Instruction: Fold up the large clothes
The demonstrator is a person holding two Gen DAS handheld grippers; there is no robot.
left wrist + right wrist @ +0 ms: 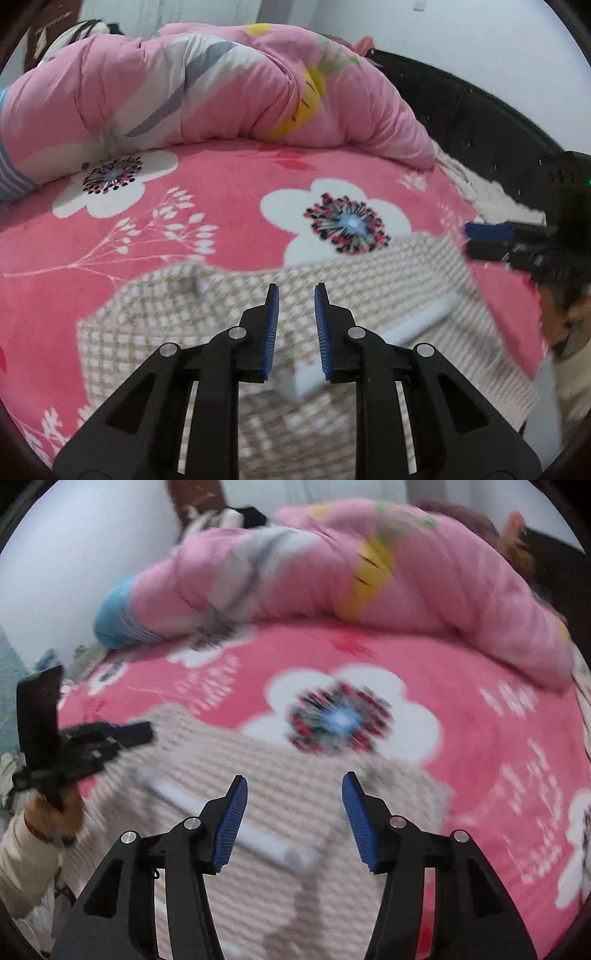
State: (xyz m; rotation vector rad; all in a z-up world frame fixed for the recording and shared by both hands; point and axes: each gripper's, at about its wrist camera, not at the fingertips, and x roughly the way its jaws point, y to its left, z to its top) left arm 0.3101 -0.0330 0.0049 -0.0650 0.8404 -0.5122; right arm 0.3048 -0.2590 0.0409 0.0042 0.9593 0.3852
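Observation:
A beige and white checked knit garment (207,321) lies folded on the pink flowered bed sheet (221,192), with a white band (417,321) across it. My left gripper (296,291) hovers over the garment, jaws slightly apart and empty. In the right wrist view the same garment (280,805) lies under my right gripper (294,781), whose jaws are wide open and empty. The right gripper also shows at the left wrist view's right edge (491,240); the left gripper shows at the right wrist view's left edge (122,734).
A bunched pink quilt (229,88) lies across the far side of the bed. A dark headboard (480,110) runs along the right. A white wall is behind. The right wrist view is motion-blurred.

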